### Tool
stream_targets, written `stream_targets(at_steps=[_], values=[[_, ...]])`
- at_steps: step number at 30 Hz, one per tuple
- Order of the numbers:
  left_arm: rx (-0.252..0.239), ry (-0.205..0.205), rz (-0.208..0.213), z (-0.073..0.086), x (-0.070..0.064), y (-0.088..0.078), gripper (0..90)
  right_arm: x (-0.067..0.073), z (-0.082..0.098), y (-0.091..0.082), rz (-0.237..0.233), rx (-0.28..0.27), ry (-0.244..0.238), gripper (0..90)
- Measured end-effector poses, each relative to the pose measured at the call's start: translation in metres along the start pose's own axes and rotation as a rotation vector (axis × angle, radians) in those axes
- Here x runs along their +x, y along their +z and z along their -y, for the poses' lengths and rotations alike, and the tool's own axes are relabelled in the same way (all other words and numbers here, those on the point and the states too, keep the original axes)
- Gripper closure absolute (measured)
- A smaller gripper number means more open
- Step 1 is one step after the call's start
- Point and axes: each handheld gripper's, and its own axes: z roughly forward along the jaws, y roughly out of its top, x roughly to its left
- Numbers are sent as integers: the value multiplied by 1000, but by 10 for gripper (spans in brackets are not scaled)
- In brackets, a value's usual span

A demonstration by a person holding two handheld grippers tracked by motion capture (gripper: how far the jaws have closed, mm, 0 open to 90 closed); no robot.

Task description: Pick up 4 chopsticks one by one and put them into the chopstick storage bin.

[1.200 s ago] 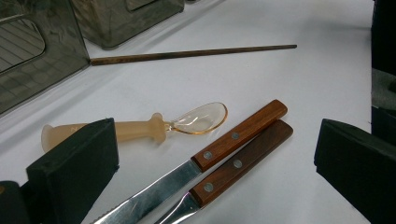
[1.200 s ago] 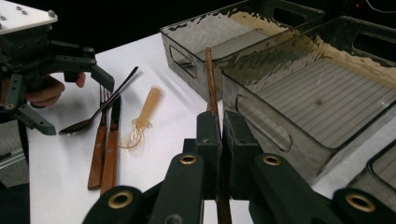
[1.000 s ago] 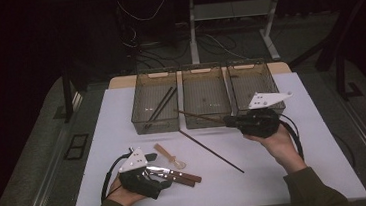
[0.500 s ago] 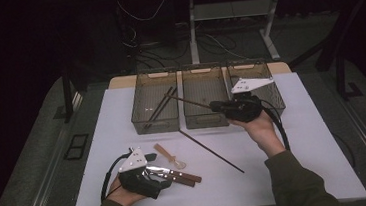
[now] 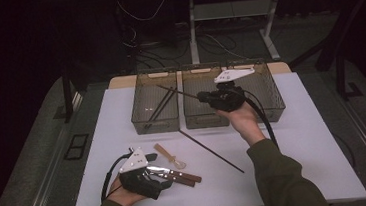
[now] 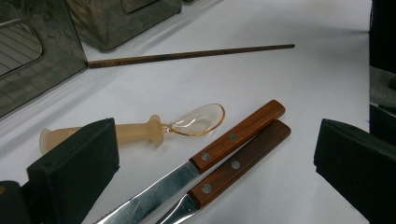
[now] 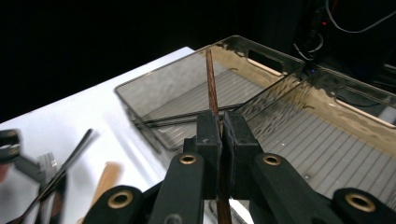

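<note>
Gripping a thin brown chopstick (image 7: pixel 211 79): right hand-held gripper (image 7: pixel 222 125).

In the left gripper view the blades of the two wooden-handled knives (image 6: pixel 233 154) are running out past the bottom edge, and the butt of the amber spoon (image 6: pixel 154 128) is sitting hidden behind the left hand-held gripper's (image 6: pixel 215 168) near jaw. In the right gripper view the lower end of the chopstick (image 7: pixel 211 79) is disappearing between the right hand-held gripper's (image 7: pixel 222 135) closed jaws, while the items at the lower left corner are blurring past recognition. In the high view the contents of the right-hand tray (image 5: pixel 271 106) are lying largely covered by the right hand.
</note>
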Motion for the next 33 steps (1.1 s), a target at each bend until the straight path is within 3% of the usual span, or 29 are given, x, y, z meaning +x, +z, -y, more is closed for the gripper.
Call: stream_targets(at_steps=[13,20,33], values=[[-8,0,-2,-1,0,2,0,-1,-14,42,50,0,21,858],[-4,8,-2,-2,0,1,0,3,-16,67,74,46,32,857],[-8,10,10,-1,1,0,0,13,-26,117,79,131,2,857]])
